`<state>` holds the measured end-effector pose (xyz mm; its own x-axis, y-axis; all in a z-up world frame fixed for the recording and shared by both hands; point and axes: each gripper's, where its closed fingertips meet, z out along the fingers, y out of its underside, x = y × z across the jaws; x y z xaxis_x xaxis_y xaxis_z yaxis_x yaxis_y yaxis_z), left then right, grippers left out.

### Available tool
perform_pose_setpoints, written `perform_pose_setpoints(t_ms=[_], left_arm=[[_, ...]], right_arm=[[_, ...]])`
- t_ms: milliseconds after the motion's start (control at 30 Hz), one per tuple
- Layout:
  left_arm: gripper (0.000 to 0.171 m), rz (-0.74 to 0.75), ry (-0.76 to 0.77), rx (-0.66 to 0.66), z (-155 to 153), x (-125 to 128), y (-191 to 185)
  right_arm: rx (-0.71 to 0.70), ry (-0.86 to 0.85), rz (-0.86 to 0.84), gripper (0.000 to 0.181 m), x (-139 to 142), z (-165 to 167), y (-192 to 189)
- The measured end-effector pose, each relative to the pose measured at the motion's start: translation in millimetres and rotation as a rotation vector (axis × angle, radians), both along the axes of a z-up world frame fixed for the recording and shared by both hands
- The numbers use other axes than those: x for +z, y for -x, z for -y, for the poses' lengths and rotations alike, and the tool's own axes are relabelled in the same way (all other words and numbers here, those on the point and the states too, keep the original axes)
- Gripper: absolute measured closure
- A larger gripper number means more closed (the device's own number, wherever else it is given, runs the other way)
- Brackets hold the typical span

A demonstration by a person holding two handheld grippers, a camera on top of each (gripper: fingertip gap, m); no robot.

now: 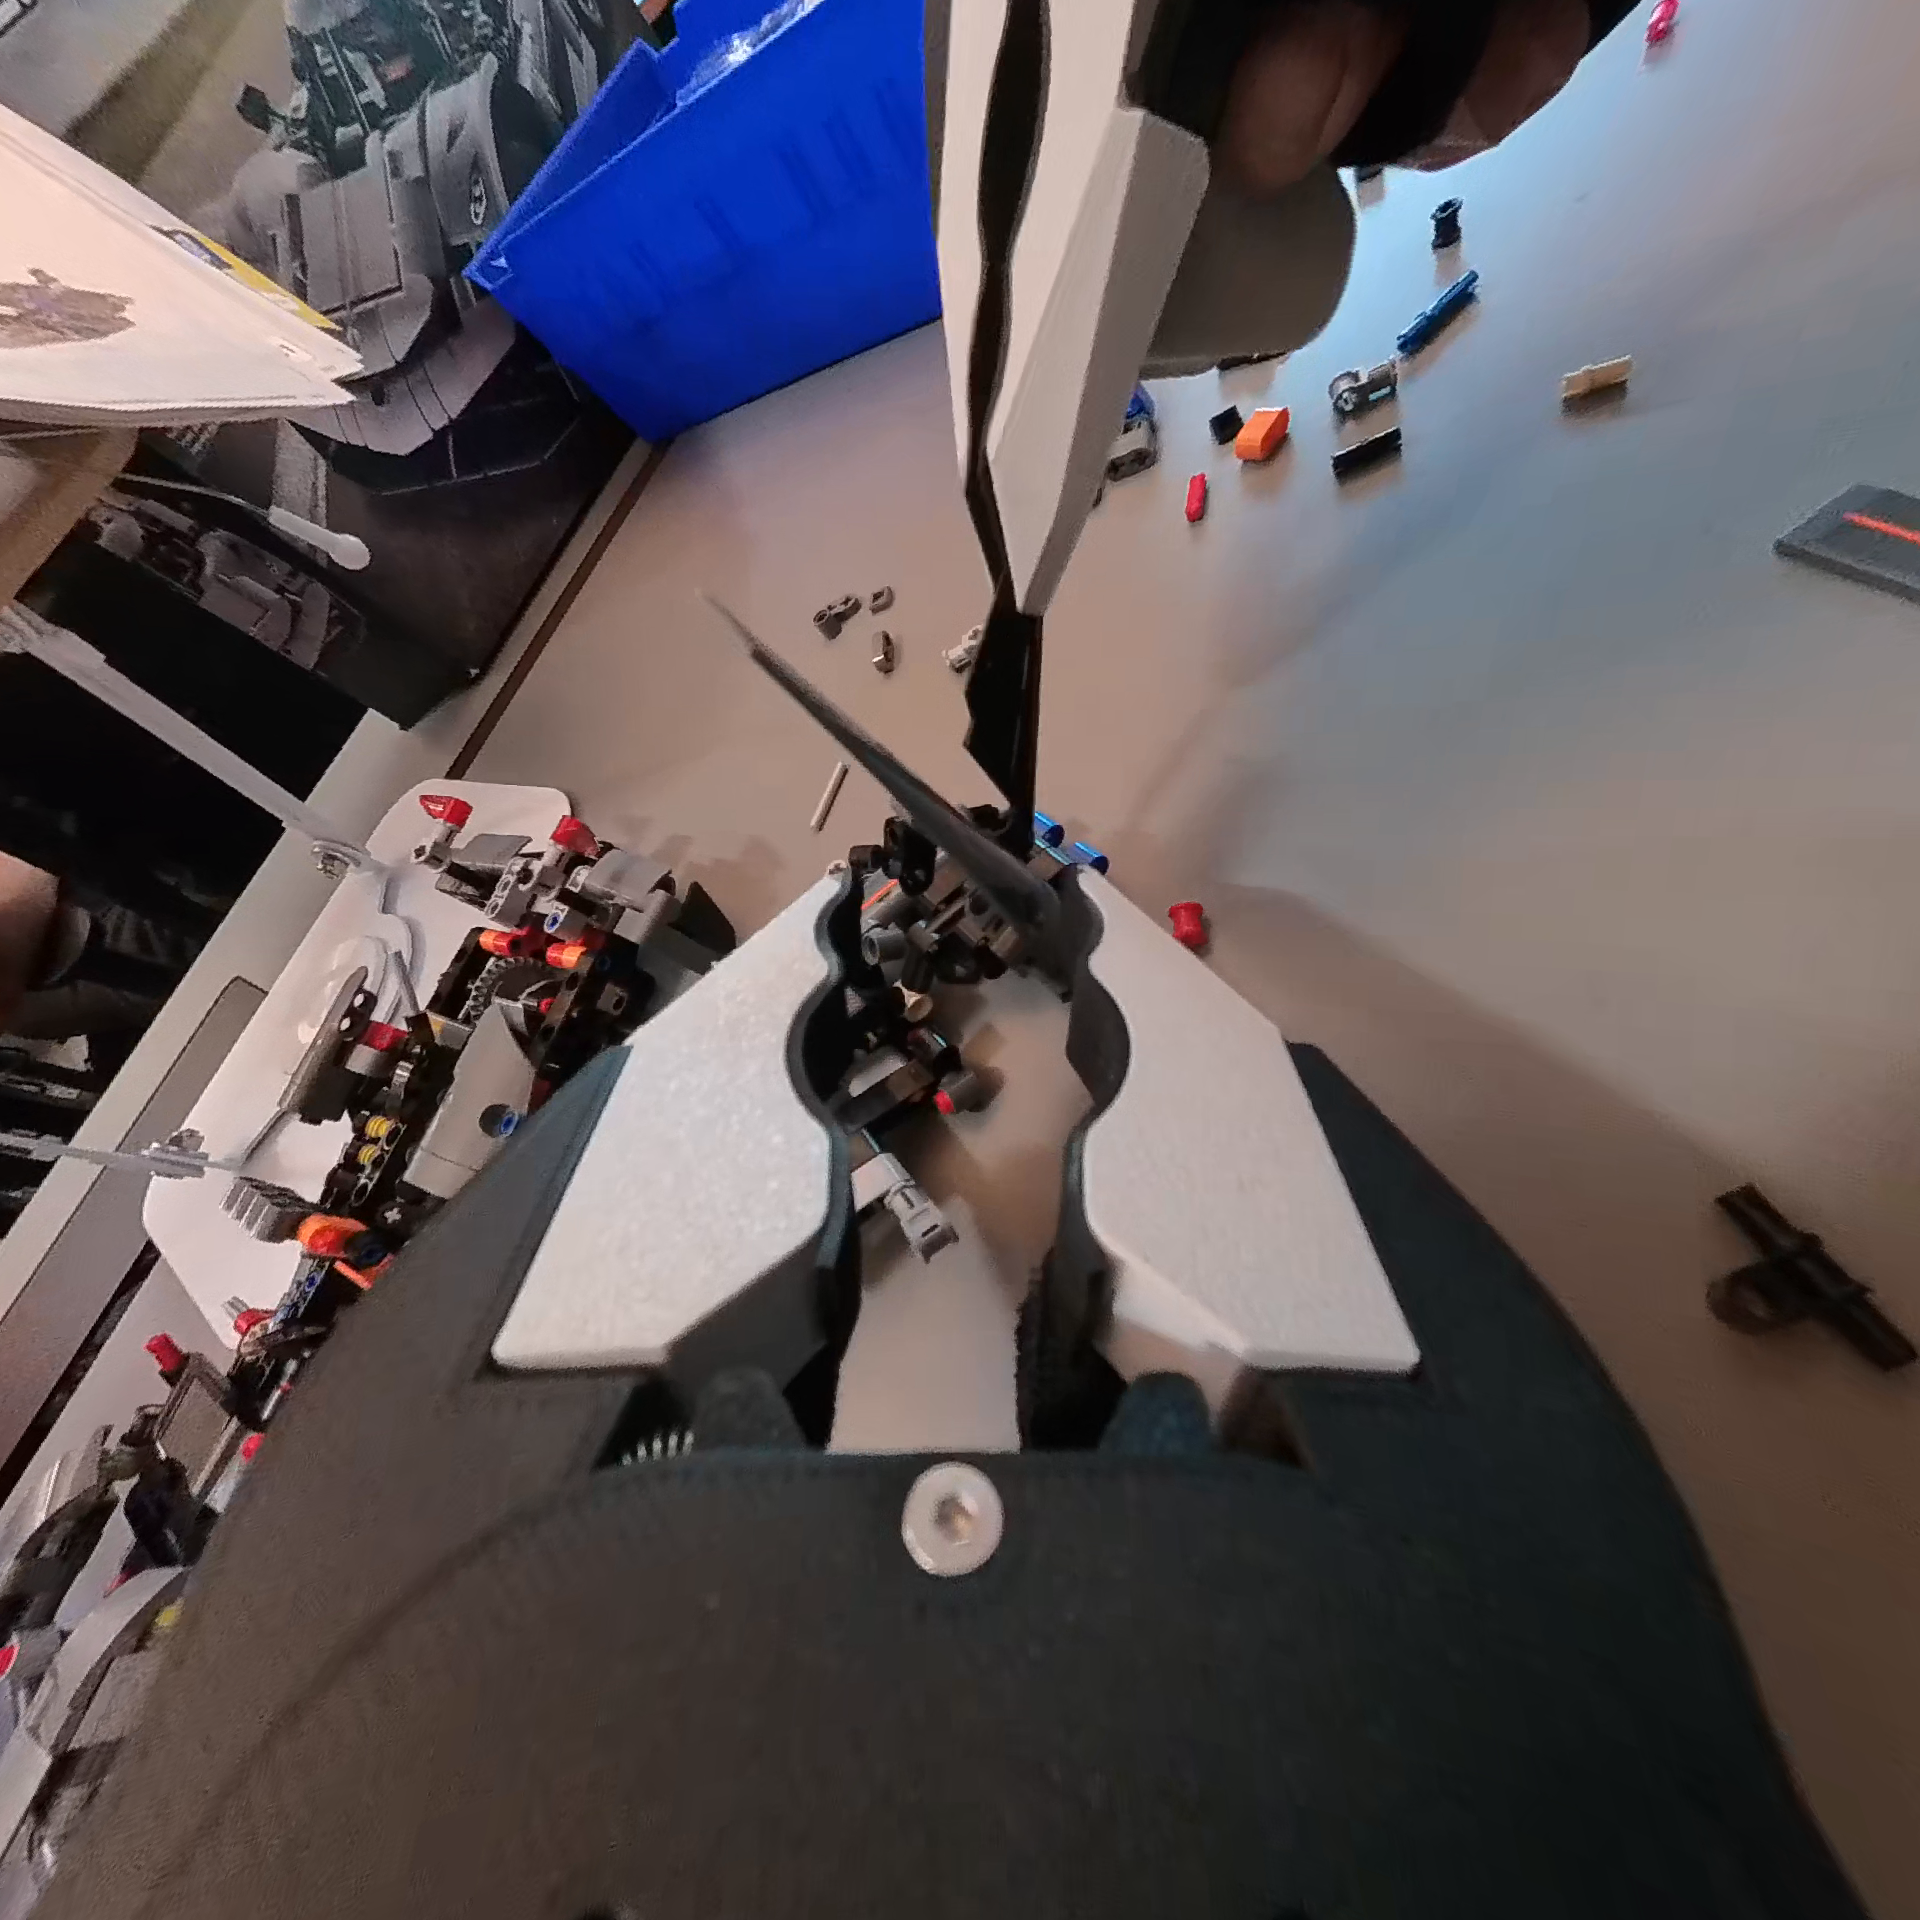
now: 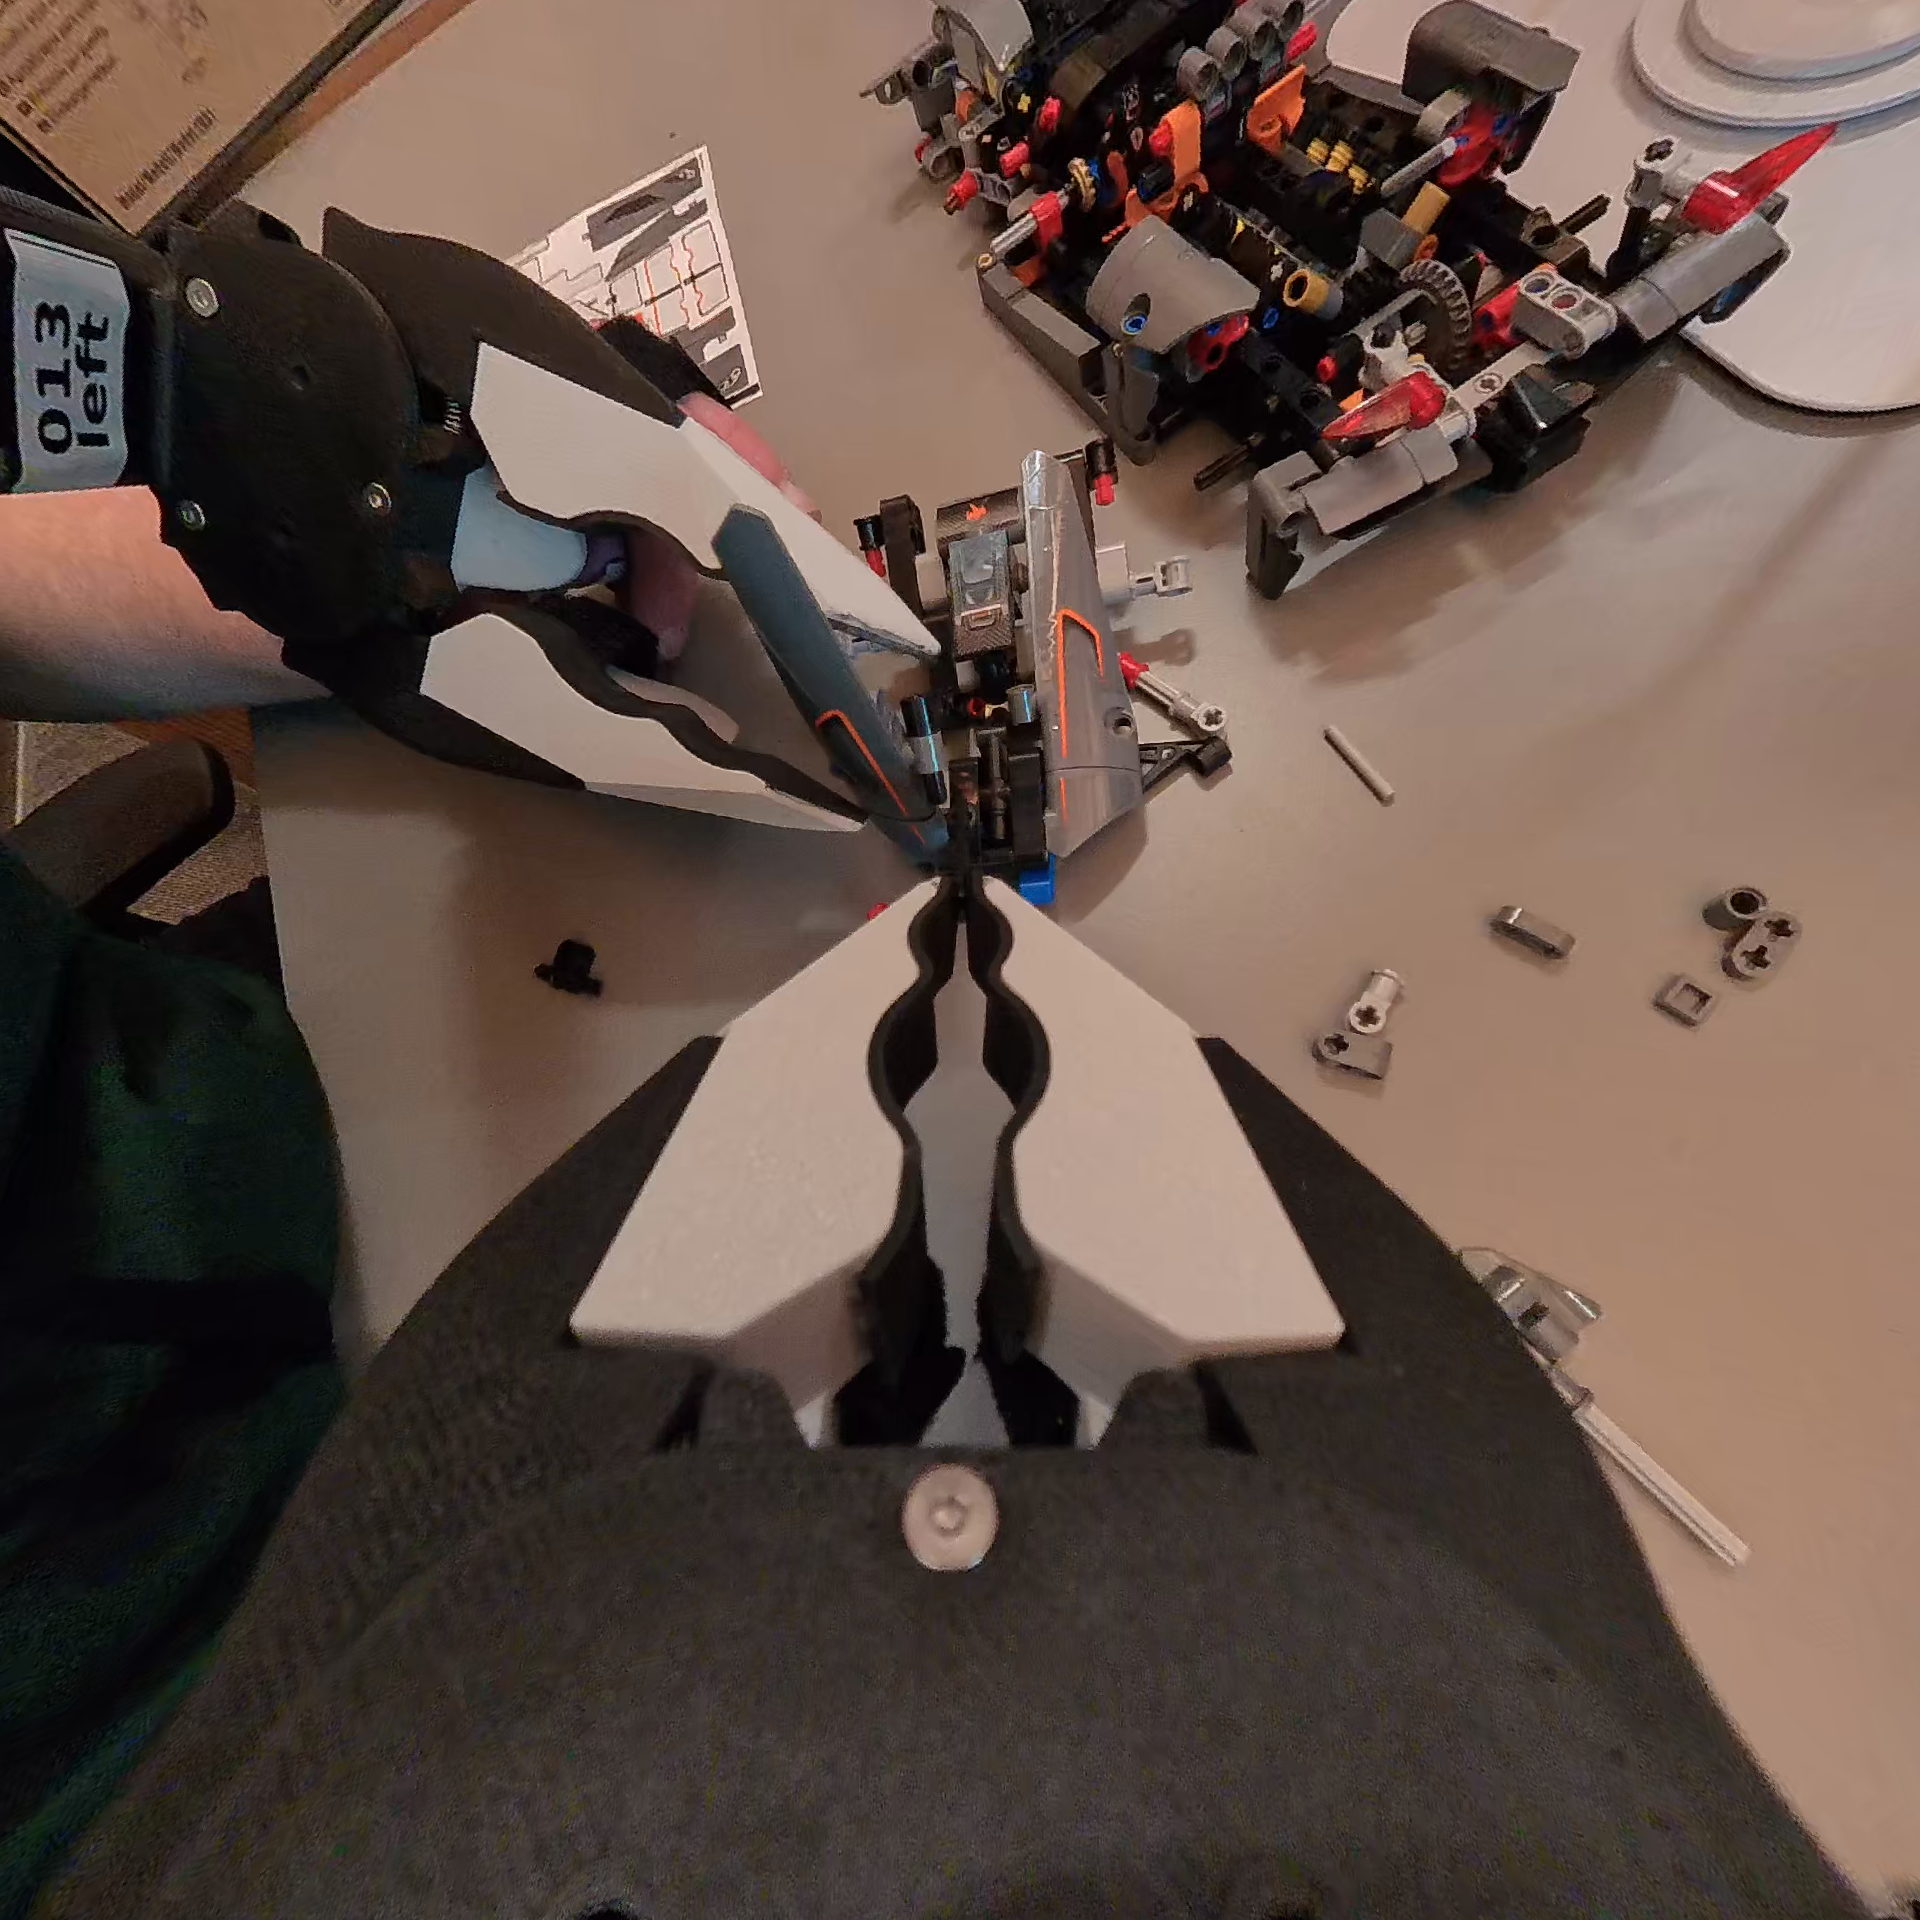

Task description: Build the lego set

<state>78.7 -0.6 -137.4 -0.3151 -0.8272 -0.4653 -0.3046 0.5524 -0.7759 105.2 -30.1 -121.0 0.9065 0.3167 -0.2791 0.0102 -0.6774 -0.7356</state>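
A small Lego sub-assembly (image 2: 1070,665) with grey panels marked by orange lines sits low over the grey table (image 2: 1455,1143). My left gripper (image 1: 961,904) is shut on it, one finger on each side; in the right wrist view this gripper (image 2: 899,738) reaches in from the left. My right gripper (image 2: 961,891) is shut, its tips pinched on a thin black part at the sub-assembly's near end. In the left wrist view the right gripper (image 1: 1003,800) comes down from above onto the sub-assembly (image 1: 935,935). The large car chassis (image 2: 1299,260) stands behind.
The chassis (image 1: 468,1039) rests on a white board (image 1: 312,987). A blue bin (image 1: 727,239), the set's box (image 1: 312,416) and a booklet (image 1: 125,322) lie beyond. Loose pieces are scattered around: grey connectors (image 2: 1745,925), a grey axle (image 2: 1359,764), an orange piece (image 1: 1262,431), a black axle part (image 1: 1808,1288). A sticker sheet (image 2: 655,270) lies flat. Left tips and right tips are each some 11 cm from the grey axle (image 2: 1359,764). It is also in sight in the left wrist view (image 1: 832,801).
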Motion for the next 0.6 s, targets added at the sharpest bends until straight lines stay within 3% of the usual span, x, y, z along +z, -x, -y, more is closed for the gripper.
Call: perform_pose_setpoints(t_ms=[600], left_arm=[[0.138, 0.005, 0.124, 0.021, -9.5, 7.4, 3.0]], right_arm=[[-0.06, 0.05, -0.016, 0.181, 1.7, -0.5, -2.7]])
